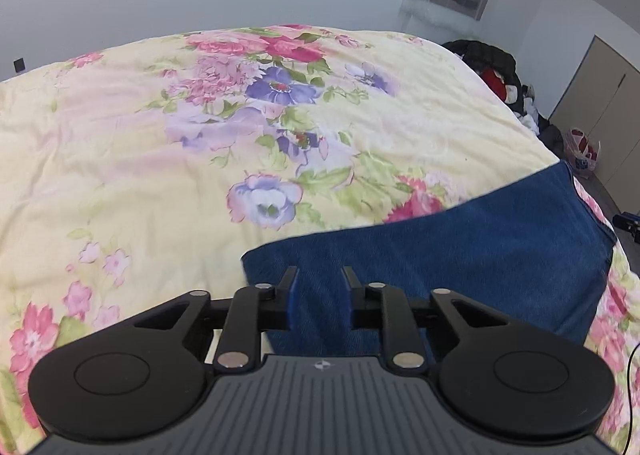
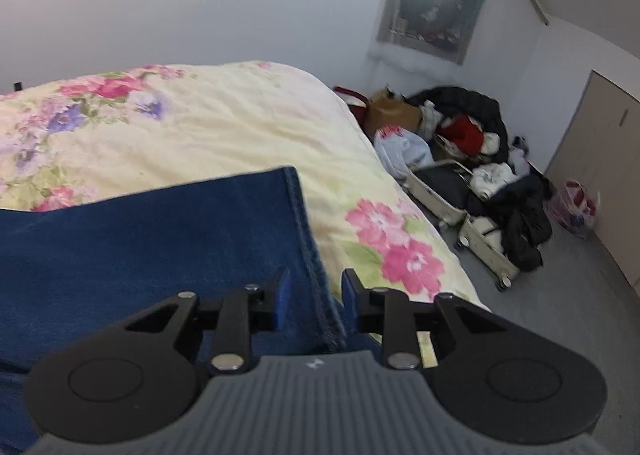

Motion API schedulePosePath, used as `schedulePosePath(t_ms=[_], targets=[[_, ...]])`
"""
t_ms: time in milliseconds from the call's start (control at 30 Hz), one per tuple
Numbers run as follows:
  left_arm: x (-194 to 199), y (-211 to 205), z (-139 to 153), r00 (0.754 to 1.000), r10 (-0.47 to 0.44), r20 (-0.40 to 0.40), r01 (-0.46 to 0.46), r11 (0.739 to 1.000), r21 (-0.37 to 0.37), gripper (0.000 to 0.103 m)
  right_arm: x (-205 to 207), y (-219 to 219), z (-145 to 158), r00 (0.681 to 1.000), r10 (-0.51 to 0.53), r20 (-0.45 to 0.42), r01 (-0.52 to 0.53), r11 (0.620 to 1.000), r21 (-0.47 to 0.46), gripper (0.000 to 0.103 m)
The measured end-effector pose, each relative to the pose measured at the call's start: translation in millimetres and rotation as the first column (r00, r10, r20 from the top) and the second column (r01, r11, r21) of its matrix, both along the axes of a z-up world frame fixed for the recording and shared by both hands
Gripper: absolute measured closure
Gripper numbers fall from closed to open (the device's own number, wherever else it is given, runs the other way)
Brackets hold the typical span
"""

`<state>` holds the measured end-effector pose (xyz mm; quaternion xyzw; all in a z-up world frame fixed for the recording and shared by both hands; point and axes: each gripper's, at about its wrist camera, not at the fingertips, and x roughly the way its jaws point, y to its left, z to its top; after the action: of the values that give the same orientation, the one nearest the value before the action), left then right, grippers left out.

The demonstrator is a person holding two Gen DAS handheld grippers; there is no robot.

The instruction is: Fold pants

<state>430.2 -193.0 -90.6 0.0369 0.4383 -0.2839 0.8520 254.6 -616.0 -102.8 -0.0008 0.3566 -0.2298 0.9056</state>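
Blue denim pants (image 1: 460, 251): one pair, dark indigo, folded into a flat, roughly rectangular slab, lying on a floral bedcover (image 1: 200, 135). Position: directly under and ahead of the left gripper (image 1: 319, 295), extending to its right; a folded corner sits just left of its fingers. Under the right gripper (image 2: 314, 295) the pants (image 2: 140, 235) spread ahead and to its left. A stitched seam edge runs between that gripper's parted fingers. Surface smooth, few wrinkles.
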Motion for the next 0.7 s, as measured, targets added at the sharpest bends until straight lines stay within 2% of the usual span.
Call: schedulePosePath(t_ms=[67, 167, 233, 367, 467, 533, 633, 700], targets=[[4, -10, -14, 1.0, 0.006, -0.01, -0.005, 1.0, 0.025, 0.089, 12, 8, -7, 1.0, 0.027, -0.005, -0.027, 1.0, -0.008, 0.08], [8, -14, -36, 1.0, 0.006, -0.001, -0.006, 0.998, 0.061, 0.091, 27, 8, -31, 0.999, 0.018, -0.045, -0.018, 1.0, -0.003, 0.082], [17, -13, -49, 1.0, 0.027, 0.009, -0.028, 0.996, 0.082, 0.096, 30, -2, -49, 0.998, -0.008, -0.066, 0.011, 0.999, 0.034, 0.09], [39, -11, -77, 0.997, 0.063, -0.033, -0.059, 0.993, 0.101, 0.096, 29, -22, -76, 0.996, -0.056, -0.068, 0.063, 0.992, 0.109, 0.091], [37, -20, -91, 0.999, 0.043, -0.005, -0.041, 0.989, 0.143, 0.096, 32, -28, -87, 0.995, -0.068, -0.076, 0.079, 0.985, 0.153, 0.091], [37, -20, -91, 0.998, 0.057, -0.012, -0.054, 0.988, 0.142, 0.096, 35, -24, -90, 0.994, -0.065, -0.089, 0.076, 0.988, 0.133, 0.091], [32, -12, -74, 0.996, 0.089, -0.026, -0.085, 0.989, 0.125, 0.097, 36, -23, -86, 0.991, -0.09, -0.098, 0.103, 0.985, 0.136, 0.091], [16, -2, -58, 0.998, 0.06, -0.002, -0.059, 0.992, 0.11, 0.097, 30, -16, -75, 0.991, -0.107, -0.086, 0.117, 0.987, 0.114, 0.09]])
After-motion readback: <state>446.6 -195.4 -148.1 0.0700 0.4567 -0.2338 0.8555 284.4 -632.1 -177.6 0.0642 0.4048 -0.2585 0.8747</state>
